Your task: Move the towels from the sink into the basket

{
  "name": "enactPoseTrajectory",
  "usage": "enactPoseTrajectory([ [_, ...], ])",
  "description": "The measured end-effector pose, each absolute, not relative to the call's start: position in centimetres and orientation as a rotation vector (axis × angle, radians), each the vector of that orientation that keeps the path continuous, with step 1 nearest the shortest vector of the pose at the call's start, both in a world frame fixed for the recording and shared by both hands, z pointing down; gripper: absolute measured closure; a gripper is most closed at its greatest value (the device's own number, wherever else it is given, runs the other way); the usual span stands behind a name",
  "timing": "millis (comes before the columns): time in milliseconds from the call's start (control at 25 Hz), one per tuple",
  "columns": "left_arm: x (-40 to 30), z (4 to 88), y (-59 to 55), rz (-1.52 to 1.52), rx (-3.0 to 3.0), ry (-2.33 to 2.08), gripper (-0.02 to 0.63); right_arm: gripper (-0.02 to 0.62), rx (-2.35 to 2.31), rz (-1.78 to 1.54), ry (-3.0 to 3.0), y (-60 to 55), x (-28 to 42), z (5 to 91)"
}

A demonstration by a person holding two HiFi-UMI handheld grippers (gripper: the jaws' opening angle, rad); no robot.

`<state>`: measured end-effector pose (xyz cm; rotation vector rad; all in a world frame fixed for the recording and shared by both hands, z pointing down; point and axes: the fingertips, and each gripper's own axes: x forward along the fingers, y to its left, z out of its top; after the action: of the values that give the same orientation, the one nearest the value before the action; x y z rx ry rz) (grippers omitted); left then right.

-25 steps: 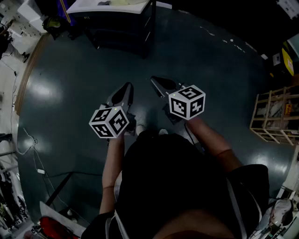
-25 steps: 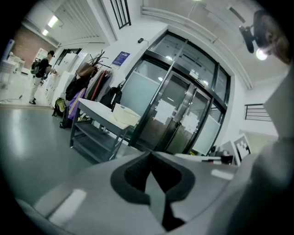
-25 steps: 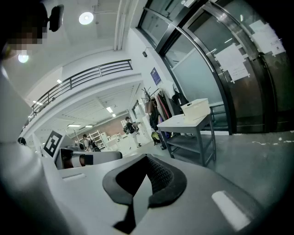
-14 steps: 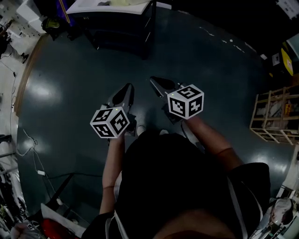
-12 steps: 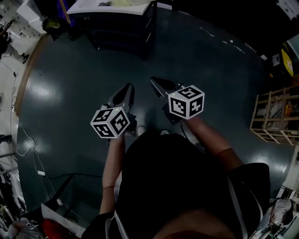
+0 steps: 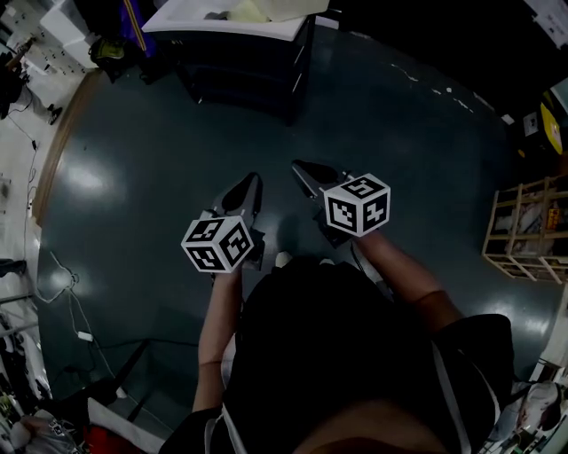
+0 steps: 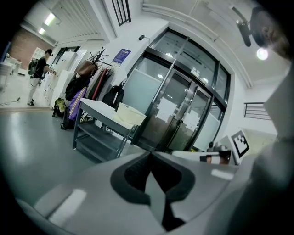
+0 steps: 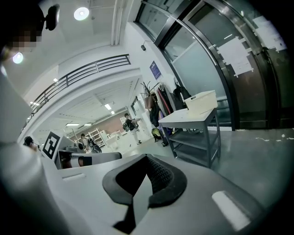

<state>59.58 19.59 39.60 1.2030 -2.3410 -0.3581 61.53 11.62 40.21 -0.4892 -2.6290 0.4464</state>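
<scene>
Both grippers hang side by side over a glossy, dark grey-blue floor (image 6: 133, 177) that carries pale glints of the ceiling lights; the left gripper (image 6: 250, 183) has its jaws pressed together with nothing between them; the right gripper (image 6: 300, 168) is likewise closed and empty. At twelve o'clock in the head view, well apart from both, stands a white-topped table (image 6: 204, 22) on a dark metal frame; a cream tub (image 7: 130, 114) sits on it, and whether it holds towels cannot be told. Glass doors (image 7: 183, 114) rise behind the table; a coat rack (image 7: 94, 69) hung with clothes stands at its nine o'clock in the left gripper view; a wooden crate frame (image 6: 525, 232) sits at three o'clock in the head view.
</scene>
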Motion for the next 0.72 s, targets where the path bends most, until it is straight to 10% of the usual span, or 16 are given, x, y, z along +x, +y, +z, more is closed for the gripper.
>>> enactPoseTrajectory([
  [720, 53.2, 40.4, 23.7, -0.338, 1.130, -2.392, 0.598, 0.597, -0.528, 0.446, -2.639, 14.2, 54.7, 40.3],
])
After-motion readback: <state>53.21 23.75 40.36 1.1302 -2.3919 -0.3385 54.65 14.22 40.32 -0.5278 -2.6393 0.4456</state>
